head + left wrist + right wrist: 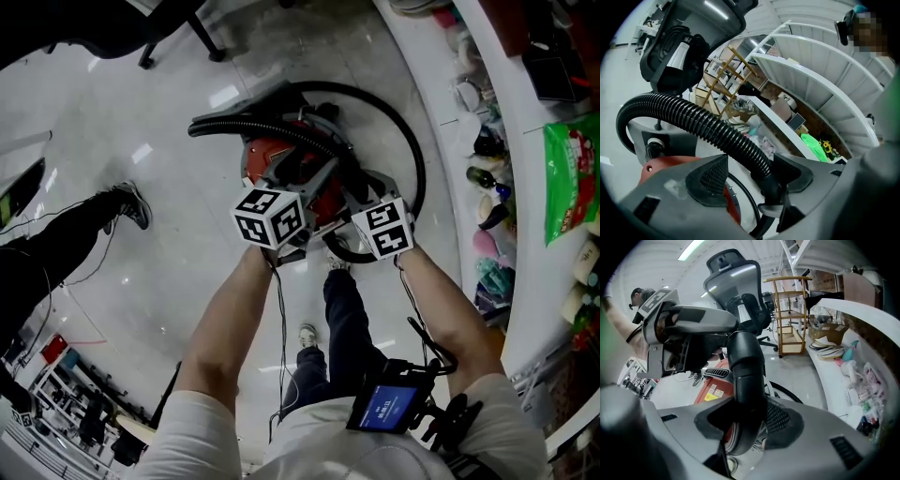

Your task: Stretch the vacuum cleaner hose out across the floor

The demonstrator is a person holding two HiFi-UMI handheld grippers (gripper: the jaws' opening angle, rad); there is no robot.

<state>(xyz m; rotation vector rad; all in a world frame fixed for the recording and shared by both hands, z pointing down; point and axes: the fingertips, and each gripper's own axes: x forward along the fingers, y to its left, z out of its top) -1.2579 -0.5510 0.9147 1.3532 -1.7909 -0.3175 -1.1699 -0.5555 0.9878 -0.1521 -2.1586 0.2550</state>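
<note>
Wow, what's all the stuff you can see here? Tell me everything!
vacuum cleaner: one, red and grey, on the floor ahead
hose: one, black and ribbed, looping around the vacuum cleaner
handle tube: one, black and smooth, above the vacuum cleaner
office chair: one, grey and black, beyond the vacuum cleaner
wooden rack: one, tan, beside the office chair
counter: one, white and curved, right side, cluttered
green bag: one, far right, by the counter
bystander's leg: one, black trousers, left
left claw: one, grey, open around the hose
right claw: one, grey, shut on the handle tube
forearms: two, bare, behind the claws
</note>
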